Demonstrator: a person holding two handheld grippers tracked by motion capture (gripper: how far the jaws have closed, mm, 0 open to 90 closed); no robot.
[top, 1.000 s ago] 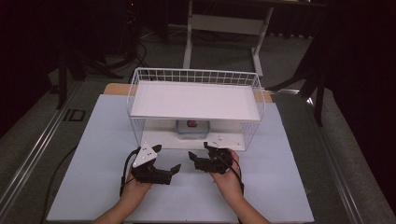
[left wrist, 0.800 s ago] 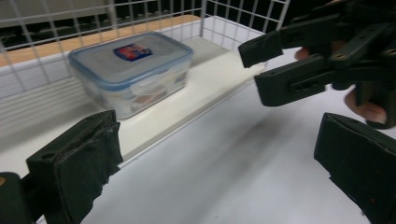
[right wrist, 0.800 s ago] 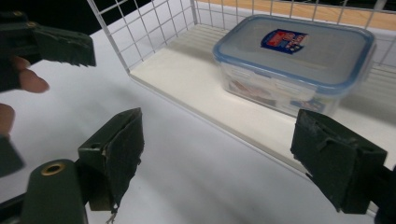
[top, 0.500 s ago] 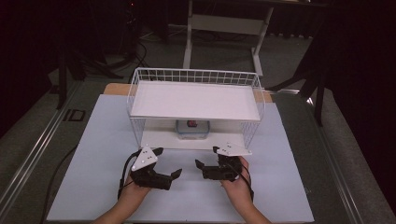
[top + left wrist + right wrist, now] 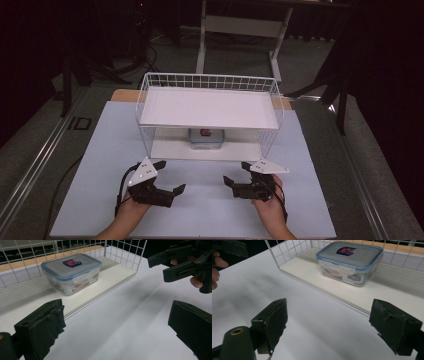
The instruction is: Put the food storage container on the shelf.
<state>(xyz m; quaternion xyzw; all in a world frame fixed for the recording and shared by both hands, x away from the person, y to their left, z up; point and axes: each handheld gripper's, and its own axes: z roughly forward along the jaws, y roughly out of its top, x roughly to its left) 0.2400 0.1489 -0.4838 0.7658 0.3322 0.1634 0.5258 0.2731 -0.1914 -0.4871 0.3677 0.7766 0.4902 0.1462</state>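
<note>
A clear lidded box with a blue rim and a red label (image 5: 205, 138) stands on the lower shelf of a white wire rack (image 5: 210, 107). My left gripper (image 5: 170, 176) is open on the white table in front of the rack's left half, holding nothing. My right gripper (image 5: 236, 173) is open in front of the right half, also holding nothing. The left gripper view has the box (image 5: 71, 272) ahead to the left beyond its wide-apart jaws (image 5: 117, 327), with the other gripper (image 5: 185, 262) at upper right. In the right gripper view the box (image 5: 350, 261) sits ahead to the right of the open gripper (image 5: 332, 322).
The rack's flat white upper shelf (image 5: 209, 108) covers the box from above, and wire sides (image 5: 144, 125) close off the lower shelf's ends. The white table (image 5: 200, 210) stretches in front of the rack. Dark stands and a desk frame (image 5: 240, 25) stand behind.
The right gripper has moved right and back toward the person, widening the gap between the two. The left gripper has drawn back slightly. Both stayed open.
</note>
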